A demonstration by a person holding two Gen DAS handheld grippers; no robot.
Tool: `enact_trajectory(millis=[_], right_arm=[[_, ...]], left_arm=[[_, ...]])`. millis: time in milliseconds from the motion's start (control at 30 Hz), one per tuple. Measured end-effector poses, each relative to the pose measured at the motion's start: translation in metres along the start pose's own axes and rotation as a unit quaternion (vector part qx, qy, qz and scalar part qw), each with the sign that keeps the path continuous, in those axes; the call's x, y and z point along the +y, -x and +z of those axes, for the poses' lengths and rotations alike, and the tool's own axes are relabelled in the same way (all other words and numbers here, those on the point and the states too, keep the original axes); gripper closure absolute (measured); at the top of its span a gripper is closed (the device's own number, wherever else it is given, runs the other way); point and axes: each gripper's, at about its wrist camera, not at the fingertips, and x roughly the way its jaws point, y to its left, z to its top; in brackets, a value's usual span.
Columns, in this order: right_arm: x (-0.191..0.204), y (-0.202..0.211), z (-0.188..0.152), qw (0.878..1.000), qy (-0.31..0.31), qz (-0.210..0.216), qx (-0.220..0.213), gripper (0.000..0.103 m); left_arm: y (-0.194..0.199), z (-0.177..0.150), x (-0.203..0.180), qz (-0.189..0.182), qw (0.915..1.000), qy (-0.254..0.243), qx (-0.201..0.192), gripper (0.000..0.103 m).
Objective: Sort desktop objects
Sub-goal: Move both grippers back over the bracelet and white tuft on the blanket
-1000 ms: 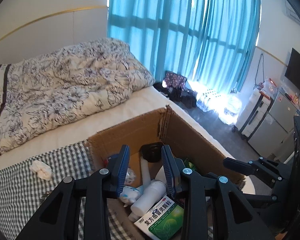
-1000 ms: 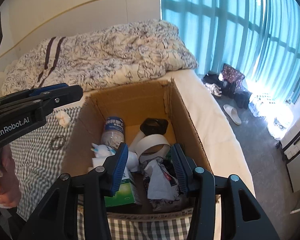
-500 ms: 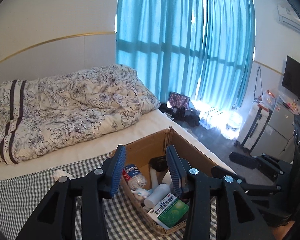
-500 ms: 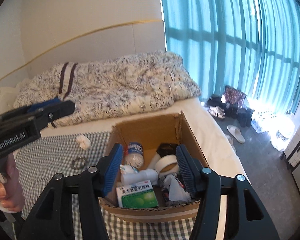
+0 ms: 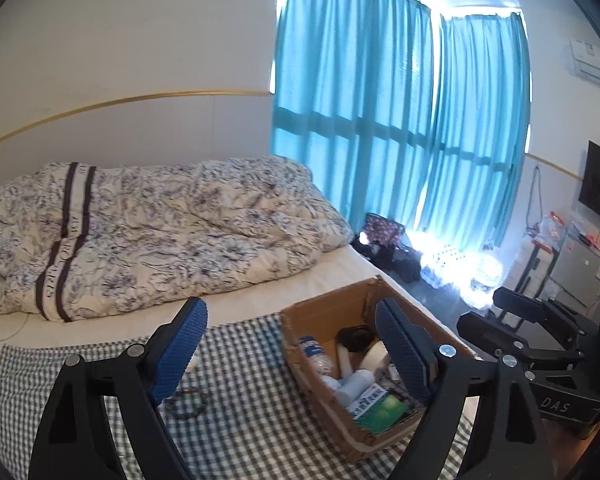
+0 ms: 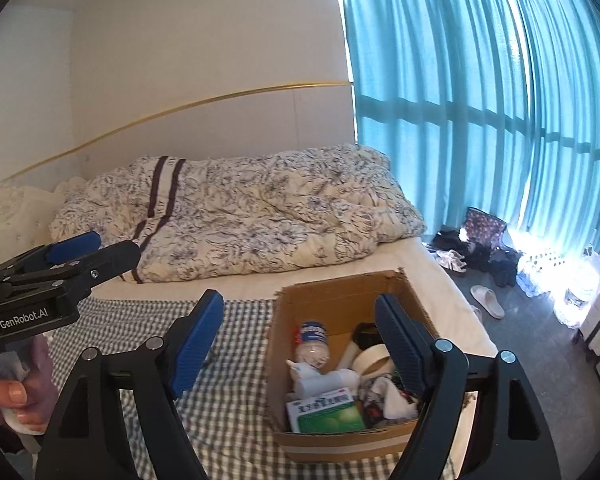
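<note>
Checked cloth (image 6: pixel 240 408) bears cardboard box (image 6: pixel 340 296) (both grippers spread)

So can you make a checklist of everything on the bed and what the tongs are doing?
Surface: grey-and-white checked cloth spread over the white bed.
Job's things: open brown cardboard box holding a green-and-white medicine carton, a clear blue-capped bottle and a white tape roll.
Clutter: small dark ring on the cloth, outside the box.
Grippers: left tongs open, empty; right tongs open, empty.
Cables: nothing seen on the bed.
Surroundings: floral quilt, turquoise curtains, white slipper on the floor.
</note>
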Motion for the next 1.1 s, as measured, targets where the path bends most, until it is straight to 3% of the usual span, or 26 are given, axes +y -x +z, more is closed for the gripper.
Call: enact_trajectory(millis=[100, 300, 433, 567, 1100], right_arm=[[0.011, 0.001, 0.000, 1.000, -0.003, 0.015, -0.003, 0.016], [0.036, -0.003, 0.004, 0.999, 0.002, 0.032, -0.010, 0.008], [0.051, -0.006, 0.004, 0.999, 0.003, 0.046, -0.015, 0.001], [0.064, -0.015, 0.003, 0.997, -0.006, 0.075, -0.009, 0.000], [0.124, -0.061, -0.011, 0.994, 0.036, 0.103, 0.017, 0.000]], left_arm=[[0.012, 0.000, 0.012, 0.008, 0.9999, 0.003, -0.012, 0.000], [0.022, -0.003, 0.036, 0.025, 0.9997, 0.004, -0.002, 0.000], [0.021, -0.009, 0.055, 0.056, 0.9983, 0.009, 0.011, 0.000], [0.023, -0.016, 0.077, 0.083, 0.9962, 0.018, 0.018, 0.000], [0.020, -0.049, 0.147, 0.143, 0.9880, 0.053, 0.027, 0.000]])
